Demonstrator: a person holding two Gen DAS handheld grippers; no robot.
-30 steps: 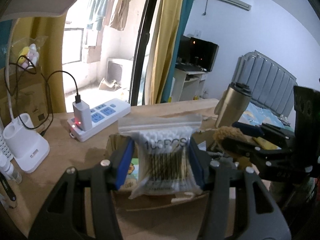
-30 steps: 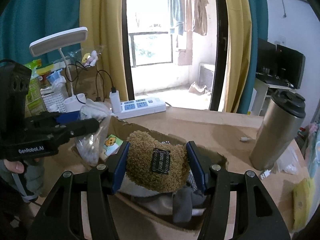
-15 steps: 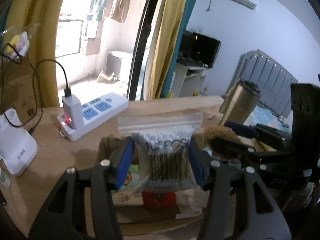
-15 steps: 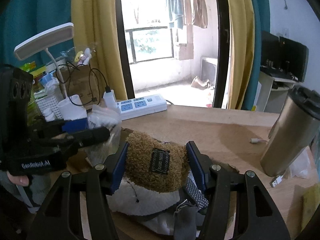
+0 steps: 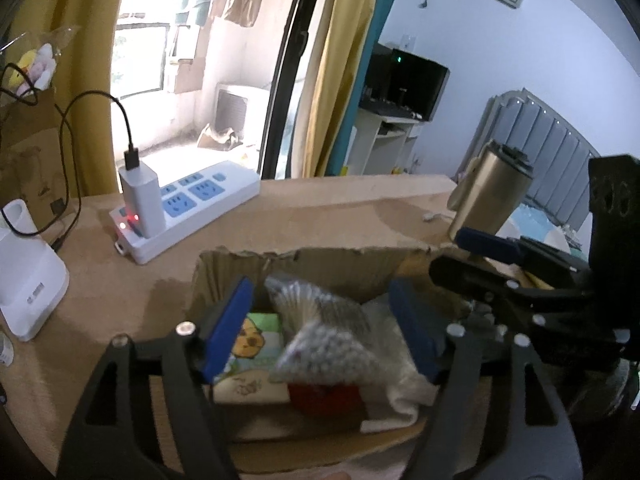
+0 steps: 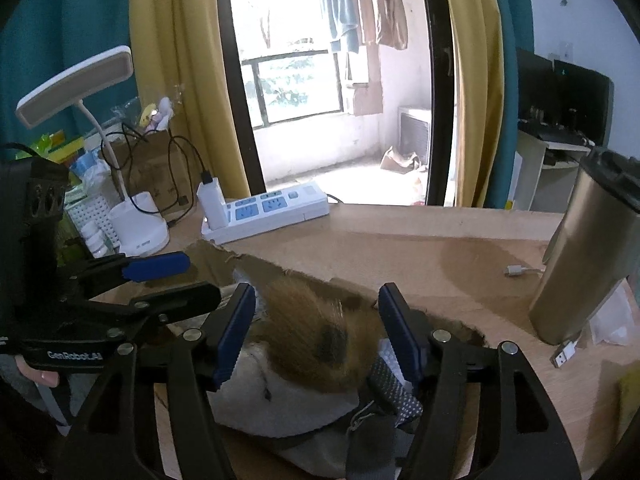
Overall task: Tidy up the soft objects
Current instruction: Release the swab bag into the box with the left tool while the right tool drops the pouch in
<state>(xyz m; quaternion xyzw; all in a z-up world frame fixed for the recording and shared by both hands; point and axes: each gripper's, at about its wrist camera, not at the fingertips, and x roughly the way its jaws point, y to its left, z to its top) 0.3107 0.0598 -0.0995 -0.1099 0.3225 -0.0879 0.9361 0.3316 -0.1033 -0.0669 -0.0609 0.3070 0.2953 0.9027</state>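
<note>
Over an open cardboard box (image 5: 300, 258) my left gripper (image 5: 322, 320) has its jaws opening. The clear bag of cotton swabs (image 5: 332, 346) lies tilted and blurred between the blue pads, touching neither. My right gripper (image 6: 318, 330) is also opening above the same box (image 6: 276, 270). A brown plush toy (image 6: 316, 326), blurred, hangs loose between its pads above white and grey cloth (image 6: 280, 404). Each gripper shows in the other's view: the right gripper (image 5: 460, 260) at the box's right side, the left gripper (image 6: 196, 280) at its left.
A white power strip (image 5: 188, 208) with a charger plugged in lies behind the box. A steel tumbler (image 6: 580, 256) stands at the right, with a USB cable (image 6: 520, 270) beside it. At the left are a white desk lamp (image 6: 136, 224) and its base (image 5: 24, 292). The box also holds a cartoon-print packet (image 5: 252, 344).
Both grippers have sunk toward the box and spread their jaws. The swab bag and the plush toy, gripped before, have slipped free and are dropping into the box.
</note>
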